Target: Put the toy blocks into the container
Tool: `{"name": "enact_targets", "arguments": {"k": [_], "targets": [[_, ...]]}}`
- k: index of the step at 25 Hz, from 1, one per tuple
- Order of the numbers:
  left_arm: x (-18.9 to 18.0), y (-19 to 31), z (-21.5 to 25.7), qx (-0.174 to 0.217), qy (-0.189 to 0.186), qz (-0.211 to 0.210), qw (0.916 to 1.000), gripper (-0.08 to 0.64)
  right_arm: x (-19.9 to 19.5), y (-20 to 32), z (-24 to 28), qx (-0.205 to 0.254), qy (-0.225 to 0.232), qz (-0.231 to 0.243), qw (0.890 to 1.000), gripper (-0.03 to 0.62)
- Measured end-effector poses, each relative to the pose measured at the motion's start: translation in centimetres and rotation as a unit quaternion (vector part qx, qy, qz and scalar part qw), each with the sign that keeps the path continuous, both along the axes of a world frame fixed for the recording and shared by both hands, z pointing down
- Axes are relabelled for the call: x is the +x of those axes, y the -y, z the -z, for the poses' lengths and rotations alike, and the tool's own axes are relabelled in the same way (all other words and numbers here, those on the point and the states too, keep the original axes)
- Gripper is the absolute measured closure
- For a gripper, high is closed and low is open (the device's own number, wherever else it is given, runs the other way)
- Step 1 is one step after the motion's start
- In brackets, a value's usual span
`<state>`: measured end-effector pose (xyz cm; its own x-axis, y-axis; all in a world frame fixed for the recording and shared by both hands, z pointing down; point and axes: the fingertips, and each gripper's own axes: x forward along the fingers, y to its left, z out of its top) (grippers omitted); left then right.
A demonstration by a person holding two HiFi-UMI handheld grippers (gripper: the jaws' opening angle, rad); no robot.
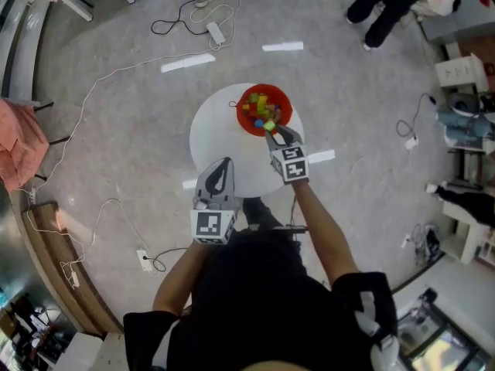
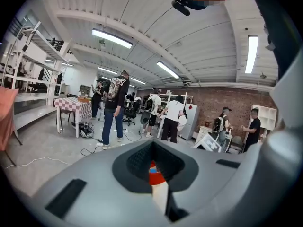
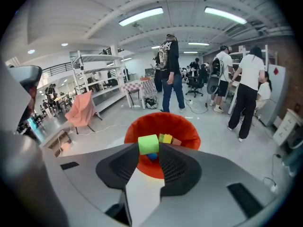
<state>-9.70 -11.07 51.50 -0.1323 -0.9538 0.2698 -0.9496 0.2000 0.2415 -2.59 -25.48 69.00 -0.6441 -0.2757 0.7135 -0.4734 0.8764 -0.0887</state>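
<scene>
Person is wearing a black short-sleeved top (image 1: pixel 255 288); left gripper (image 1: pixel 225 161) and right gripper (image 1: pixel 271 132) are showing grey shells, black-and-white marker cubes (image 1: pixel 213 226).

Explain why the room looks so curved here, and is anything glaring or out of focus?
Head view: the wide lens curves the floor around the white table; even light, faint shadows. Left gripper view: fisheye bows the ceiling, and its light strips glare white. Right gripper view: same bowing; the green block and red container look fairly sharp.
</scene>
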Motion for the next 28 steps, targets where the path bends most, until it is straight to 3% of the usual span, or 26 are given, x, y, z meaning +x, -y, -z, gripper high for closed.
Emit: {"name": "enact_targets", "arguments": {"k": [4,8,11,16,21,25,28], "targets": [[0.2,-0.2,0.2,-0.001,0.002,-0.003,1.0000,0.566,0.1,0.9,-2.8,-0.024,-0.038,-0.026,0.999,0.466],[0.3,-0.5,0.5,0.002,-0.001,0.000,1.0000,0.566,0.0,1.3,-1.2,-0.006,-0.019,-0.036,0.999,0.465],[0.3,-0.6,1.2,0.006,0.003,0.000,1.0000,0.566,0.5,1.6,2.3,0.020,0.024,-0.043,0.999,0.474],[0.0,-0.4,3.2,0.021,0.018,0.000,0.9996,0.566,2.0,0.7,11.6,0.078,0.121,-0.070,0.987,0.595],[0.4,-0.2,6.6,0.060,0.040,0.001,0.9974,0.566,3.4,-2.5,19.0,0.118,0.189,-0.074,0.972,0.595],[1.6,-0.3,7.0,0.057,0.044,-0.009,0.9974,0.566,4.5,-5.2,20.5,0.134,0.215,-0.081,0.964,0.597],[2.5,-0.3,6.4,0.053,0.045,-0.020,0.9974,0.566,5.4,-6.9,19.1,0.118,0.213,-0.092,0.966,0.597]]}}
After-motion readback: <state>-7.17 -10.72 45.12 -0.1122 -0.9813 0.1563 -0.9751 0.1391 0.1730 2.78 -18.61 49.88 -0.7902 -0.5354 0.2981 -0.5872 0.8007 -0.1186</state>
